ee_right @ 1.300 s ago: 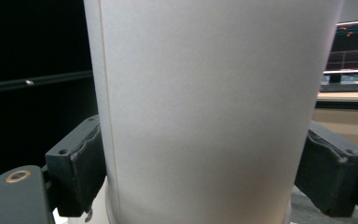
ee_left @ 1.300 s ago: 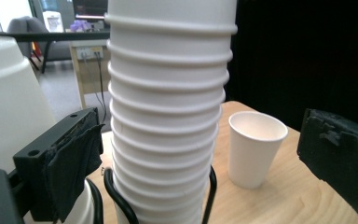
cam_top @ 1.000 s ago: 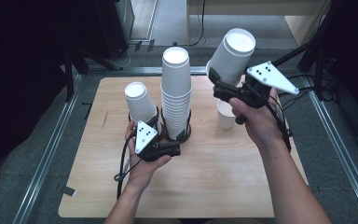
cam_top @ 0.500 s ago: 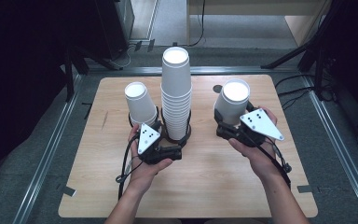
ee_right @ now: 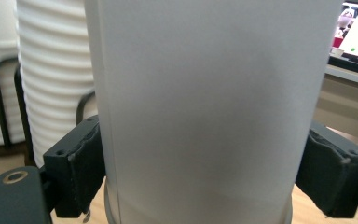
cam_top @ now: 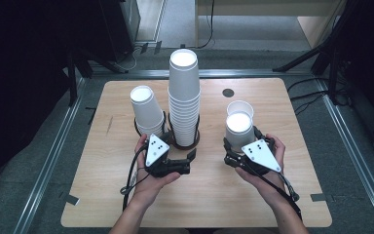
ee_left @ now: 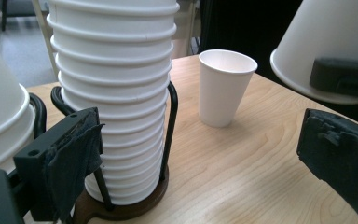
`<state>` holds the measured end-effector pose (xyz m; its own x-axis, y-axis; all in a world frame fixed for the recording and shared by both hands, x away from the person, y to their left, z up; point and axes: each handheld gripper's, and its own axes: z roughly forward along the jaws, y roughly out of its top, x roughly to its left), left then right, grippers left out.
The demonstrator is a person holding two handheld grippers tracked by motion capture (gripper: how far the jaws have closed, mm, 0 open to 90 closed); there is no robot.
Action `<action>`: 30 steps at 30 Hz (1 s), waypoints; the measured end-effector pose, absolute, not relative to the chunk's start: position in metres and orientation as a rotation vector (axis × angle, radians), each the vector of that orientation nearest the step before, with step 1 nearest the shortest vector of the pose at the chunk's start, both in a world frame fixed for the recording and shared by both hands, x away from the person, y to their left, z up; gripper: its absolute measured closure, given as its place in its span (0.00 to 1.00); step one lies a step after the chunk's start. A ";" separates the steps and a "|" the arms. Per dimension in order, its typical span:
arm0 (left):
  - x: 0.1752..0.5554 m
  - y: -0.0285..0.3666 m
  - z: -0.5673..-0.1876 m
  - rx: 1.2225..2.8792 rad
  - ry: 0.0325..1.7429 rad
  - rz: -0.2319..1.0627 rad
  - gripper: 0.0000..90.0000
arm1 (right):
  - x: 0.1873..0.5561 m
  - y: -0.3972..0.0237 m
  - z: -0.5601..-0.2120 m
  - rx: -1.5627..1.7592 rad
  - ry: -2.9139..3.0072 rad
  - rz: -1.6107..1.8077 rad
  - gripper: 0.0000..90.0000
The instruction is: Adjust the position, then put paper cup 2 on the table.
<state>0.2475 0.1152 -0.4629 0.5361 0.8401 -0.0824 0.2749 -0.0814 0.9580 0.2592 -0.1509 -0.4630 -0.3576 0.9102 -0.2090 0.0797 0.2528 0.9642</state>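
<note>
Paper cup [cam_top: 239, 127]: white, plain, upside down, base uppermost, upright between the right gripper's fingers [ee_right: 86, 170], both pads against its wall.

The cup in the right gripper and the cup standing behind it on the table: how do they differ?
The held cup is upside down, base up; the standing cup is upright, mouth open. The held cup sits between the jaws of the right gripper; the standing cup stands free on the table, untouched. Both are plain white paper cups of seemingly the same kind.
</note>
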 end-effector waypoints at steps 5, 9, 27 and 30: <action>0.244 0.119 -0.459 1.618 0.954 0.616 0.00 | 0.257 -0.150 -0.471 0.940 1.691 1.181 0.14; 0.242 0.119 -0.458 1.621 0.948 0.617 0.00 | 0.256 -0.146 -0.482 0.915 1.710 1.129 0.14; 0.236 0.108 -0.456 1.646 0.906 0.568 0.00 | 0.255 -0.127 -0.497 0.823 1.766 1.078 0.14; 0.235 0.106 -0.456 1.653 0.894 0.557 0.00 | 0.254 -0.126 -0.499 0.781 1.756 1.030 0.14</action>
<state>0.2351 0.1057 -0.4564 0.6020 0.7932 -0.0913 0.2678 -0.0929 0.9590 0.2544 -0.1261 -0.4992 -0.3707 0.8409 -0.3942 0.0667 0.4475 0.8918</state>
